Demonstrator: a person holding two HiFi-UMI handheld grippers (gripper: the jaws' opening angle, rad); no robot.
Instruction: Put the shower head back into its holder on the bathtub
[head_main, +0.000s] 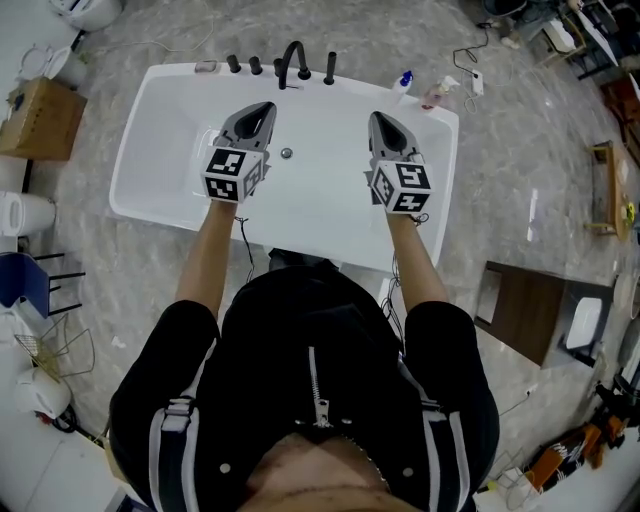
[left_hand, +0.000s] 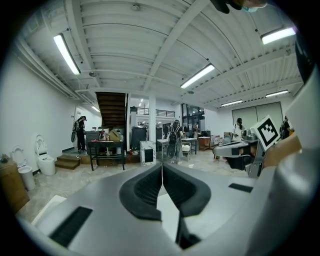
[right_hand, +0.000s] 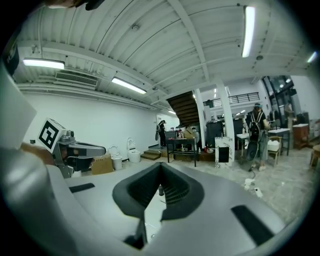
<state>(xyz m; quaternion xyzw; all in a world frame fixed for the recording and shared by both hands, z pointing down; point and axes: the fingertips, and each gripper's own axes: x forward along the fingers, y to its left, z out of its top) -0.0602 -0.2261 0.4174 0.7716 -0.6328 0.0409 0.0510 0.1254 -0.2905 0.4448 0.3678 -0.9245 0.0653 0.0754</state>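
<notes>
A white bathtub (head_main: 160, 110) lies below me in the head view. Along its far rim stands a row of black fittings (head_main: 255, 65) with a curved spout (head_main: 292, 60) and a slim upright piece (head_main: 330, 68). I cannot tell which of them is the shower head. My left gripper (head_main: 264, 109) hovers over the tub's left half, shut and empty. My right gripper (head_main: 380, 119) hovers over the right half, also shut and empty. In the left gripper view the jaws (left_hand: 161, 170) meet with nothing between them. The same holds in the right gripper view (right_hand: 160, 171).
The drain (head_main: 287, 153) sits between the grippers. Two small bottles (head_main: 404, 80) (head_main: 435, 95) stand at the tub's far right corner. A cardboard box (head_main: 40, 118) is left of the tub and a brown board (head_main: 530, 310) lies at the right. People and tables show in the distance.
</notes>
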